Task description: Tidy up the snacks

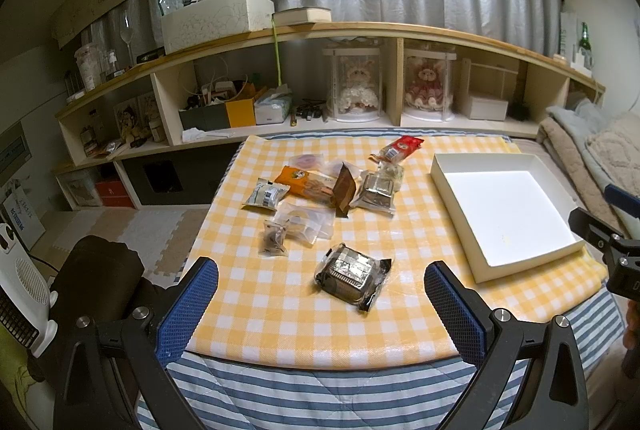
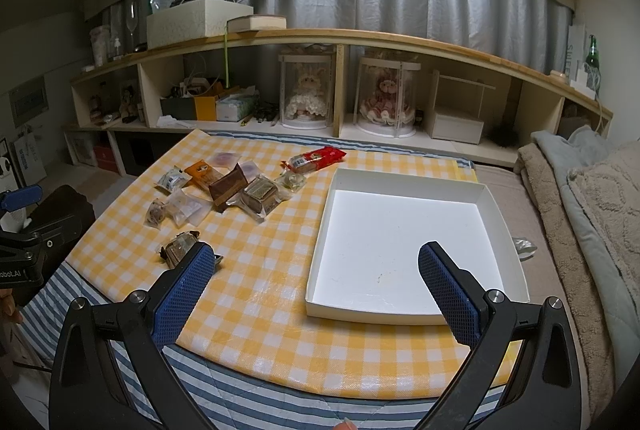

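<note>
Both grippers hang above the near edge of the table (image 1: 280, 330), which is covered with a yellow-and-white checked cloth. The left gripper (image 1: 320, 282) has its blue-padded fingers spread wide and holds nothing; a clear-wrapped snack pack with a silvery tray (image 1: 352, 276) lies on the cloth between and just beyond them, not touching either pad. The right gripper (image 2: 316, 270) is likewise spread apart and empty, over the near edge of a shallow white box (image 2: 400, 190) that sits toward the table's right side with nothing in it. The remaining snacks cluster toward the far left: an orange packet (image 1: 304, 184), a brown pouch (image 1: 345, 192) standing tilted, and several clear wrappers. A red packet (image 1: 404, 146) lies near the far edge.
</note>
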A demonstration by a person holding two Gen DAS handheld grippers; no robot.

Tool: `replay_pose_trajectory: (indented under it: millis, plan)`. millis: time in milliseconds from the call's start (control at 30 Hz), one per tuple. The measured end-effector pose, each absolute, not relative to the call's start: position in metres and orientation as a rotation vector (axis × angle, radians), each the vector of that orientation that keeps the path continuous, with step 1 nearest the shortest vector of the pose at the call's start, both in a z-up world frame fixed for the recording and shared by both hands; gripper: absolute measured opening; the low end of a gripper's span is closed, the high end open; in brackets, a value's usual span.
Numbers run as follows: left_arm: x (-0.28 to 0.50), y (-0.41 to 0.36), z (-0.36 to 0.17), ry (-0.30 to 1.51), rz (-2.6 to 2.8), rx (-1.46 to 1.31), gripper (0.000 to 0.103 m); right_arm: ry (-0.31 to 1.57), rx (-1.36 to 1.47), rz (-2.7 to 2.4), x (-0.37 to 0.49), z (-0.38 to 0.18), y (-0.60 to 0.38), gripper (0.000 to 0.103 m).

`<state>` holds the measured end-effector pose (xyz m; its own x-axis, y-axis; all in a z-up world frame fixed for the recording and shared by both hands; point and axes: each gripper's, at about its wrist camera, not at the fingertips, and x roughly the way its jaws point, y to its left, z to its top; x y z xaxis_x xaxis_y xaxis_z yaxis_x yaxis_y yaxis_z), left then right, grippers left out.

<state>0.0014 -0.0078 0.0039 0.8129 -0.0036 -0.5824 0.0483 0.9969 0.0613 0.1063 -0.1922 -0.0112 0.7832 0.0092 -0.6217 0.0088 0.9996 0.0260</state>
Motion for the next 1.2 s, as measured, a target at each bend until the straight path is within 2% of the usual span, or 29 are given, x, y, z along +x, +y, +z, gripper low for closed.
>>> replay_pose_trajectory:
  millis: [900, 1200]
  plan:
    - [0.005, -0.016, 0.011, 0.618, -0.028, 0.064, 0.103, 0.669, 0.027, -0.002, 0.107, -0.011, -0.192, 0.103]
    - [0.023, 0.007, 0.013, 0.592, 0.023, 0.051, 0.103, 0.671, 0.025, 0.021, 0.122, -0.011, -0.186, 0.103]
